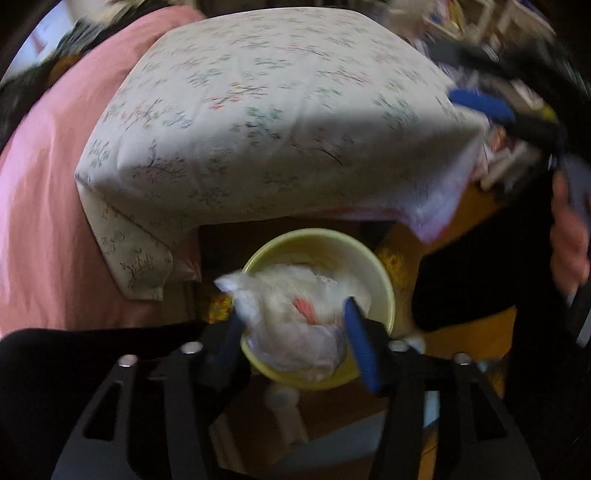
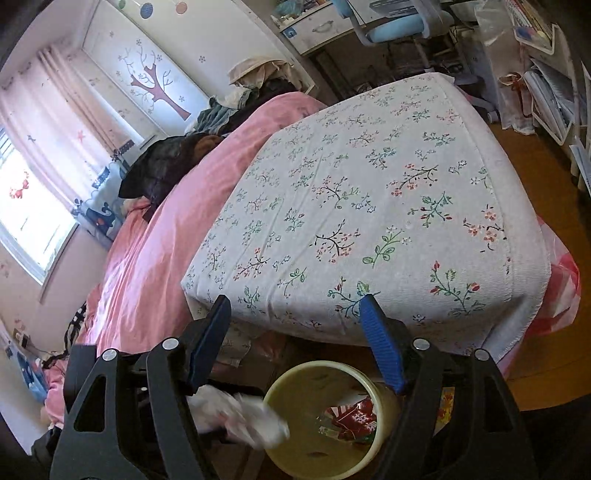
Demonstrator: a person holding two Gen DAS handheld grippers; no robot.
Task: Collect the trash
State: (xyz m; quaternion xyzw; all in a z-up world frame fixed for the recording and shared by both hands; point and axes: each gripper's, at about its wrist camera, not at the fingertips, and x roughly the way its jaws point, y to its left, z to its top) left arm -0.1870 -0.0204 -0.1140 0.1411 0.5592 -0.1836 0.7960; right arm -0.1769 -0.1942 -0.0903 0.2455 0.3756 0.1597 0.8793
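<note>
A pale yellow trash bin [image 1: 373,266] stands on the floor at the foot of the bed, also in the right wrist view [image 2: 295,380]. My left gripper [image 1: 291,328] is right above its mouth, fingers on both sides of a crumpled white plastic bag [image 1: 295,325] with a pink patch; the bag hangs over the bin. The same bag shows blurred at the bin's rim [image 2: 243,413]. A red snack wrapper [image 2: 354,421] lies inside the bin. My right gripper [image 2: 295,339] is open and empty, above the bin, facing the bed; it also shows at the upper right [image 1: 491,107].
A floral white mattress cover [image 2: 369,192] fills the bed's end, with a pink duvet [image 2: 155,251] and dark clothes [image 2: 166,166] behind. A pink plastic bag [image 2: 561,291] hangs at the bed's right corner. Wooden floor [image 2: 546,354], desk chair [image 2: 399,29] and shelves lie beyond.
</note>
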